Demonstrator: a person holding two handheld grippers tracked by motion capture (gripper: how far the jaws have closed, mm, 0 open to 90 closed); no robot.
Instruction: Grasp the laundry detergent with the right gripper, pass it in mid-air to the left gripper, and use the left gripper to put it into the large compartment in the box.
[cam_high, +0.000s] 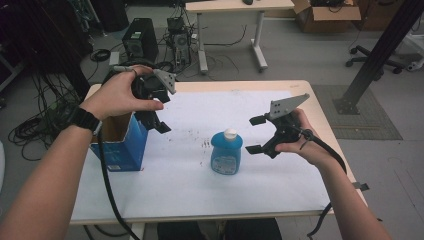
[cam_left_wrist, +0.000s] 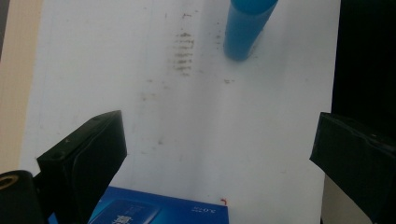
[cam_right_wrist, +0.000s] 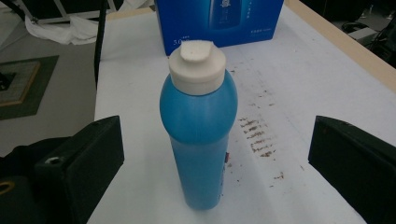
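A blue bottle (cam_high: 226, 152) with a white cap stands upright in the middle of the white-covered table (cam_high: 200, 185). To its left stands an open blue carton (cam_high: 120, 142). My left gripper (cam_high: 156, 121) hovers over the carton's right edge, pointing down, open and empty. My right gripper (cam_high: 254, 135) is held open just right of the bottle, pointing at it. In the right gripper view the bottle (cam_right_wrist: 201, 126) stands ahead of the wide-apart jaws, not touched, with the carton (cam_right_wrist: 219, 21) behind it. The left gripper view looks down past open jaws at the carton's edge (cam_left_wrist: 159, 210) and the bottle (cam_left_wrist: 245, 28).
Brown smudges (cam_high: 205, 144) mark the white sheet left of the bottle. Past the table stand a second desk (cam_high: 230, 30), computer towers (cam_high: 140, 42), cables, a cardboard box (cam_high: 327, 15) and a black post (cam_high: 380, 55) on the floor.
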